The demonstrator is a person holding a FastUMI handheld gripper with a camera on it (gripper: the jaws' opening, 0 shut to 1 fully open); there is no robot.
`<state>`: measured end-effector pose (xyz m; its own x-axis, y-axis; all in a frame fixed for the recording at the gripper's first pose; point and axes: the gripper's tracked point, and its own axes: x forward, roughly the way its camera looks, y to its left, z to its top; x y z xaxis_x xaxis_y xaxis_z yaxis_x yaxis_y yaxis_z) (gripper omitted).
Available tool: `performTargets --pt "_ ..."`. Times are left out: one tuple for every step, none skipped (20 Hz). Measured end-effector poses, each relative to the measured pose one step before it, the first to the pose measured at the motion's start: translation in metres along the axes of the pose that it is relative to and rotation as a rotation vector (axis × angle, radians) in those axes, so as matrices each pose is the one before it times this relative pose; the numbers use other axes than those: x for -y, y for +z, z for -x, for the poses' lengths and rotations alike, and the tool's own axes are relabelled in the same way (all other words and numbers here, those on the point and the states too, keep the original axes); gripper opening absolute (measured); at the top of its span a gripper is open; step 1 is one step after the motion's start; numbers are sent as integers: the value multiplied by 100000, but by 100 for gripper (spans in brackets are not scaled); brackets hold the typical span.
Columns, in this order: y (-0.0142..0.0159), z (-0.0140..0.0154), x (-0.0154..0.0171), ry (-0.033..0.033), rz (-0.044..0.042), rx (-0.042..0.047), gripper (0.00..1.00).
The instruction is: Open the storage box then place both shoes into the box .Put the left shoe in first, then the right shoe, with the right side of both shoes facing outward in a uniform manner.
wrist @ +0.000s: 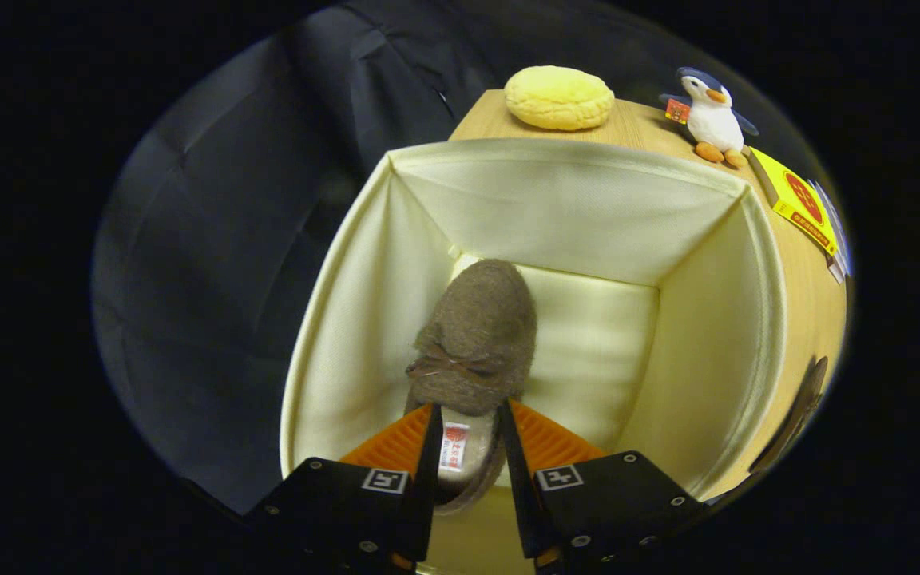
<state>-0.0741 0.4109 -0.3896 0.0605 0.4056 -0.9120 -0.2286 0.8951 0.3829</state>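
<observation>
Your tool (468, 447) grips the brown shoe (476, 343) low inside the open storage box (348, 319); set it down, then release

— Where is the gripper (466, 435)?
— Pointed down and forward, its two fingers (430, 447) reaching out side by side from the mounts.
— And the jaws?
— Drawn close together, a narrow gap between them, both fingers pressing on the heel of the shoe (472, 351) held there.
</observation>
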Motion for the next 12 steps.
performTargets --pt "-17 923 -267 2770 725 936 48" --pt "-149 1089 -219 2573 337 759 59" --pt "20 1260 -220 2629 497 1212 63" --pt "323 1393 -241 2443 915 2522 68" --pt "620 1428 76 1251 1702 3638 73" --pt "572 1449 262 732 2213 3940 78" --pt "409 1446 440 271 1482 3206 81" --pt "212 1514 402 901 733 2983 85" --pt "339 1584 414 1110 183 3219 87" --pt "180 1504 758 477 277 2890 90" --pt "133 1563 993 -237 390 2817 91" --pt "39 1400 1366 -1123 839 3126 94"
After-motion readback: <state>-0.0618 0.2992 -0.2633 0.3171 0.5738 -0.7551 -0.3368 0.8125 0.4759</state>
